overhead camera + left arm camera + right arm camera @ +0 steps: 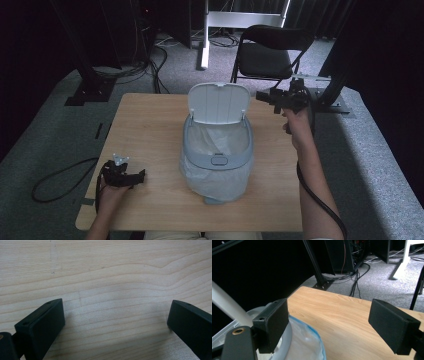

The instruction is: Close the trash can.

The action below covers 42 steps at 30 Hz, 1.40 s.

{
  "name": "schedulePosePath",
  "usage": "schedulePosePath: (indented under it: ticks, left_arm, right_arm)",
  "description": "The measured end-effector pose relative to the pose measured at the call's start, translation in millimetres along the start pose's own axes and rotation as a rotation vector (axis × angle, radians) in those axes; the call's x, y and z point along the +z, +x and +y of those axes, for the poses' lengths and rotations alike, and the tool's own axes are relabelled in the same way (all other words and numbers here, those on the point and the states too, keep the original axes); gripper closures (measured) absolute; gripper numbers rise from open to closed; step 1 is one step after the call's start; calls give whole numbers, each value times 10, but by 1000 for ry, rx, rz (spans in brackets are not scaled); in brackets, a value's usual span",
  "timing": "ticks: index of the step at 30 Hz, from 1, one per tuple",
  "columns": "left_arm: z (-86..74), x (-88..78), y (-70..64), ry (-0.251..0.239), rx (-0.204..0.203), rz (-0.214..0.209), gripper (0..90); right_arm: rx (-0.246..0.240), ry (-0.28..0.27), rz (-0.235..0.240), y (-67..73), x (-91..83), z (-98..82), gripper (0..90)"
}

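A grey waste bin (217, 155) lined with a pale plastic bag stands in the middle of the wooden table (150, 130), its white lid (219, 103) raised upright at the back. My right gripper (265, 97) is held in the air to the right of the lid, open, pointing left at it; its own view has the bin's rim and bag (304, 340) at the lower left. My left gripper (141, 175) rests low at the table's front left, open, with bare wood (112, 290) between its jaws.
A black folding chair (267, 52) stands behind the table. Dark frame posts and cables (145, 65) sit on the grey carpet at the back. A black cable (55, 180) loops on the floor to the left.
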<state>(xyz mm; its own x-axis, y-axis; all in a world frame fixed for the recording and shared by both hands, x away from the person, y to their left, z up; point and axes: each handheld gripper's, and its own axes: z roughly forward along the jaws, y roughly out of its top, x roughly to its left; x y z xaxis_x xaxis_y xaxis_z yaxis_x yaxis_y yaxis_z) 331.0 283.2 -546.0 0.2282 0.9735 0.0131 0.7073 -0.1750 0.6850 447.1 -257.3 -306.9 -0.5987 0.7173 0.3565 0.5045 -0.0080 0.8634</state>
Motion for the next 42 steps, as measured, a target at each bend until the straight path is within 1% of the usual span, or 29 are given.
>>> schedulePosePath:
  ticks: [3, 5, 7, 11, 13, 17, 19, 21, 22, 24, 26, 27, 31, 33, 34, 35, 37, 38, 39, 41, 42]
  left_arm:
    - [0, 0, 0, 0, 0, 0, 13]
    - [0, 0, 0, 0, 0, 0, 13]
    - [0, 0, 0, 0, 0, 0, 13]
    - [0, 0, 2, 0, 2, -1, 13]
    - [0, 0, 2, 0, 2, -2, 13]
    - [0, 0, 2, 0, 2, -2, 13]
    - [0, 0, 2, 0, 2, -2, 13]
    - [0, 0, 2, 0, 2, -2, 13]
    - [0, -1, 2, 0, 2, -2, 13]
    - [0, 0, 2, 0, 2, -2, 13]
    - [0, 0, 1, 0, 1, -1, 13]
    - [1, 0, 1, 0, 1, -1, 13]
    - [2, 0, -1, 1, -1, 1, 13]
    - [4, 0, -4, 3, -3, 5, 13]
    - [4, 1, -6, 3, -4, 6, 13]
    - [5, 1, -6, 3, -4, 6, 13]
    - [5, 1, -6, 3, -4, 6, 13]
    - [4, 1, -6, 2, -4, 6, 13]
    - [3, 0, -7, 3, -5, 6, 13]
    - [3, -1, -6, 3, -4, 5, 13]
    - [2, -1, -6, 3, -3, 5, 13]
  right_arm:
    - [-8, 10, 1, 18, 89, 81, 157]
    - [-4, 15, 1, 28, 148, 145, 157]
    - [1, 19, 17, 45, 220, 231, 157]
    - [-7, 38, 37, 117, 328, 335, 156]
    - [-15, 44, 69, 175, 352, 361, 156]
    - [-36, 60, 149, 313, 333, 357, 161]
    - [-49, 73, 161, 366, 313, 333, 161]
    - [-44, 82, 208, 399, 289, 305, 161]
    - [-44, 90, 223, 415, 278, 288, 161]
    - [-44, 93, 236, 457, 240, 237, 161]
    - [-42, 107, 269, 479, 219, 174, 154]
    - [-39, 124, 288, 495, 209, 131, 148]
    - [-61, 164, 286, 582, 161, -9, 148]
    - [-85, 197, 281, 633, 172, -82, 148]
    - [-94, 202, 284, 659, 179, -119, 148]
    - [-97, 205, 288, 680, 189, -155, 148]
    - [-101, 184, 296, 724, 191, -223, 148]
    - [-95, 176, 306, 744, 190, -252, 148]
    - [-97, 175, 312, 765, 188, -281, 148]
    - [-117, 184, 322, 824, 184, -339, 138]
    - [-136, 176, 309, 855, 175, -362, 138]
